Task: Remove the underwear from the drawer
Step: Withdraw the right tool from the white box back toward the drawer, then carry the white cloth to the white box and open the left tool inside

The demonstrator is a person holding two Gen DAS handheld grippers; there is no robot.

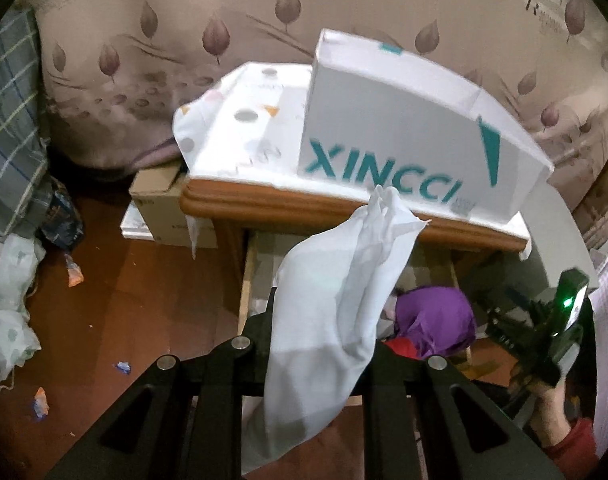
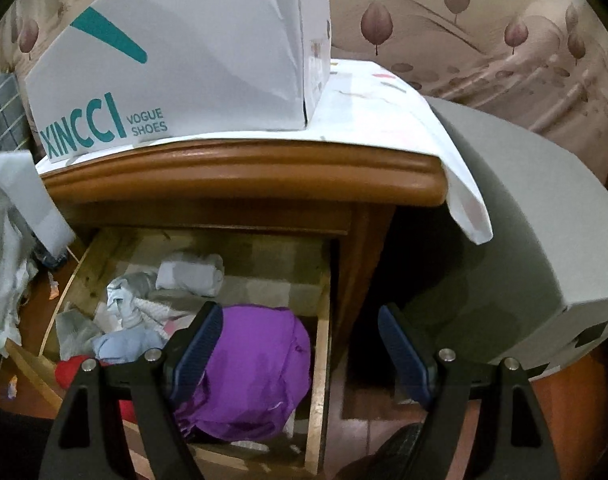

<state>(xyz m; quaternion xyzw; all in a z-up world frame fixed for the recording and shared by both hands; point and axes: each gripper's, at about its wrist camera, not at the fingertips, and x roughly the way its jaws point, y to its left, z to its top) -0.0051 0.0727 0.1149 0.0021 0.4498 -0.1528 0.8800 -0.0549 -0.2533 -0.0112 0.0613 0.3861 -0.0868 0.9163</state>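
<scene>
In the left wrist view a white piece of underwear (image 1: 336, 300) hangs lifted above the open drawer (image 1: 245, 280). My left gripper (image 1: 320, 348) is shut on it, and the cloth drapes over the fingers and hides them. A purple garment (image 2: 259, 372) lies at the drawer's front right, among socks and small light clothes (image 2: 131, 320). My right gripper (image 2: 299, 348) stands open low over the drawer (image 2: 322, 320). Its left pad (image 2: 199, 344) is at the purple garment's left edge, and the right pad (image 2: 404, 352) is outside the drawer wall. The right gripper (image 1: 540, 332) also shows in the left view.
A white XINCCI shoe box (image 2: 175, 60) sits on the cloth-covered wooden nightstand (image 2: 243, 172) above the drawer. A grey box (image 2: 524, 232) stands to its right, a cardboard box (image 1: 155, 196) to its left. Bags (image 1: 7, 300) and scraps lie on the brown floor.
</scene>
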